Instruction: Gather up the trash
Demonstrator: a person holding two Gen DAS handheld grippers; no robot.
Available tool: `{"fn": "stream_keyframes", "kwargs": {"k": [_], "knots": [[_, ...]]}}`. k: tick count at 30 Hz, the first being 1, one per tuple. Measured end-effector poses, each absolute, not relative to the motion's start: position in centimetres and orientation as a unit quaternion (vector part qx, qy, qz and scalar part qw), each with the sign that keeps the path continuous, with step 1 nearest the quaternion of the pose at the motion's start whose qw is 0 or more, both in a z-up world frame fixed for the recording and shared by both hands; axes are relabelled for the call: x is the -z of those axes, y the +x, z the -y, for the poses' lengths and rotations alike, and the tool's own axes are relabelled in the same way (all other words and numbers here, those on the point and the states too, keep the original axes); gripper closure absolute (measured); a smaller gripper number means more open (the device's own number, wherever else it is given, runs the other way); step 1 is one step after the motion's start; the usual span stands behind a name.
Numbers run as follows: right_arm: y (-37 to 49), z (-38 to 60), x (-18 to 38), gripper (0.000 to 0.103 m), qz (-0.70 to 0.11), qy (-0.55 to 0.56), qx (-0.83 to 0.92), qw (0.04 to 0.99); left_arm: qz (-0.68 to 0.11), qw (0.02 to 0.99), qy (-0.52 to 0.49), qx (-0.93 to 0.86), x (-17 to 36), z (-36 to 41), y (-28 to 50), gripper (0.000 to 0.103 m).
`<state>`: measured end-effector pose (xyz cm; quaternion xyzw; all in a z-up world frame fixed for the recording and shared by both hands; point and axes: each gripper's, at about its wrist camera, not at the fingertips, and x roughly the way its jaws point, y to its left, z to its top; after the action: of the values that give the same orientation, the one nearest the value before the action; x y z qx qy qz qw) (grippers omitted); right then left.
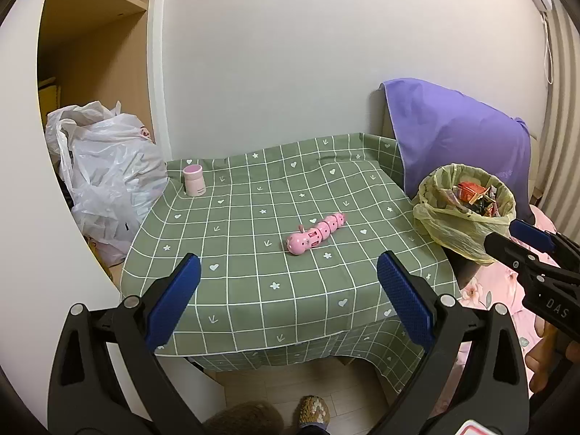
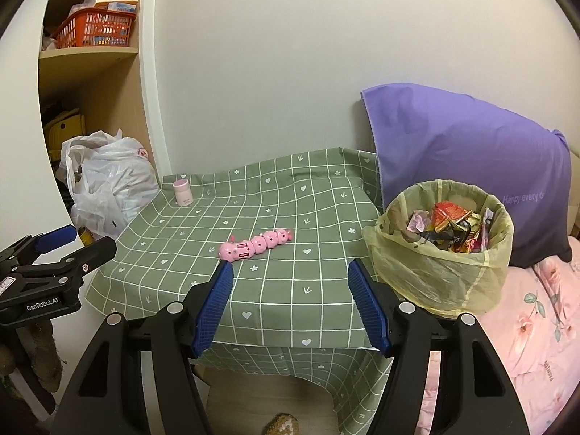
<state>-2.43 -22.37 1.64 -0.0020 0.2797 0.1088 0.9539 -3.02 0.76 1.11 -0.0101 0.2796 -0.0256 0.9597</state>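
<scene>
A trash bin lined with a yellow bag [image 1: 465, 214] [image 2: 442, 250] stands at the table's right edge, filled with crumpled wrappers [image 2: 449, 228]. My left gripper [image 1: 288, 290] is open above the table's front edge, nothing between its blue pads. My right gripper [image 2: 290, 301] is also open and empty, just left of the bin. Each gripper shows in the other's view: the right gripper [image 1: 525, 239] at the right edge of the left wrist view, the left gripper [image 2: 69, 243] at the left edge of the right wrist view.
The green checked tablecloth [image 1: 253, 290] [image 2: 290, 290] carries a pink caterpillar toy [image 1: 315, 233] [image 2: 255, 245] and a small pink cup [image 1: 194, 180] [image 2: 182, 192]. A white plastic bag [image 1: 108, 177] [image 2: 108, 185] sits left, a purple pillow [image 2: 464, 152] and pink bedding [image 2: 525, 326] right.
</scene>
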Motion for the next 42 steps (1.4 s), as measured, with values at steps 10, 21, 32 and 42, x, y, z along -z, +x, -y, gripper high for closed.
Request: {"fn": "stream_keyframes", "kwargs": {"k": [10,21,32,42], "knots": [[-2.62,22.46,-1.72,0.041,-0.280,-0.006,-0.111,0.953,-0.278,0.960,-0.009,0.029,-1.29,-0.57,-3.11,0.010],[-2.71,22.67,-1.88,0.041,-0.281,-0.007,-0.110,0.953,-0.278,0.960,-0.009,0.036,-1.34,-0.35,-3.09,0.010],[-2.95,23.10,-2.18,0.041,-0.279,-0.007,-0.109,0.954,-0.276,0.960,-0.006,0.041,-1.41,0.11,-3.26,0.010],[-2.91,23.09,-2.17,0.041,-0.280,-0.007,-0.109,0.954,-0.276,0.960,-0.008,0.042,-1.48,0.05,-3.30,0.010]]}}
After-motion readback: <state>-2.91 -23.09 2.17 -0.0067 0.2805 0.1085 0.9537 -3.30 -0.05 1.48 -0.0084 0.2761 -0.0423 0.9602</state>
